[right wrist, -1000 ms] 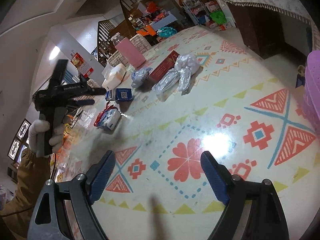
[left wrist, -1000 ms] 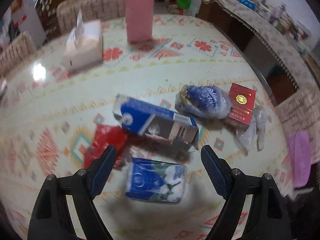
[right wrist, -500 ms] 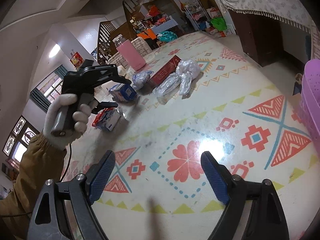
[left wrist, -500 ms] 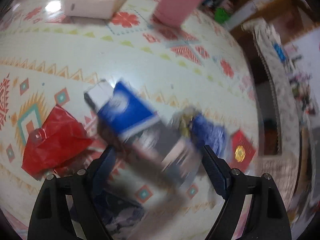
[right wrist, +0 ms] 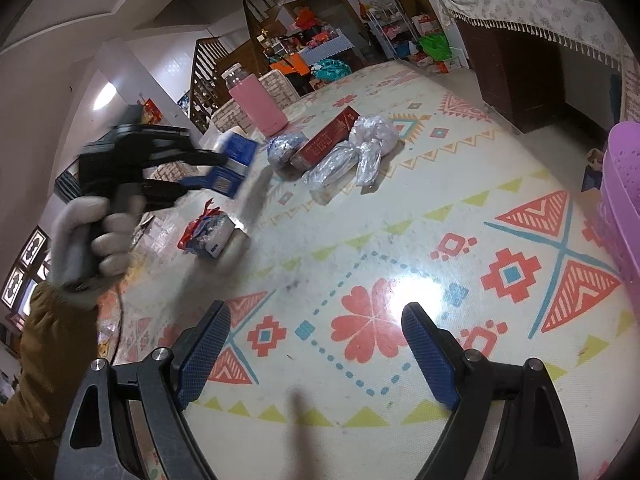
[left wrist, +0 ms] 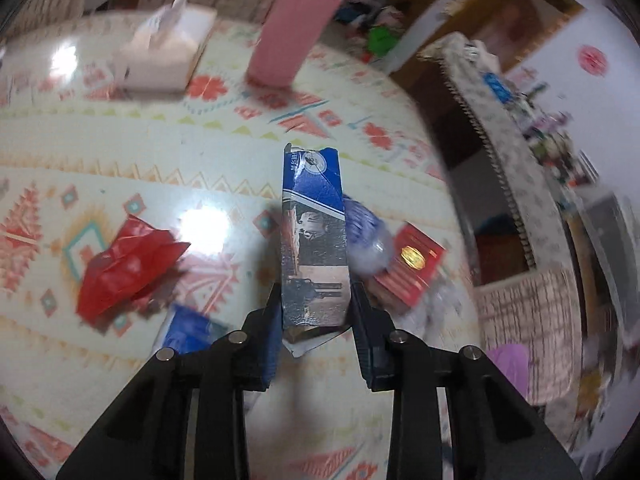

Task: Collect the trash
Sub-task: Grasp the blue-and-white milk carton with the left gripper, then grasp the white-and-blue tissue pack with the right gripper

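It was a lived-in home, likely a dining or living area. A round table (right wrist: 460, 208) wore a patterned cloth under a glossy cover, with woven-back chairs (right wrist: 276, 84) drawn up to it. A wooden staircase (right wrist: 208, 68) rose behind, a fringed floral runner (right wrist: 532, 8) draped a dark sideboard, and shelves of bright household clutter (right wrist: 316, 40) filled the doorway.

Bare tablecloth (right wrist: 400, 240) lies open ahead of the right gripper (right wrist: 316, 344). At its 12 o'clock, bags (right wrist: 352, 156) and red box (right wrist: 330, 134) block; at 10 o'clock a tissue pack (right wrist: 212, 234); at 3 o'clock a basket (right wrist: 624, 200).
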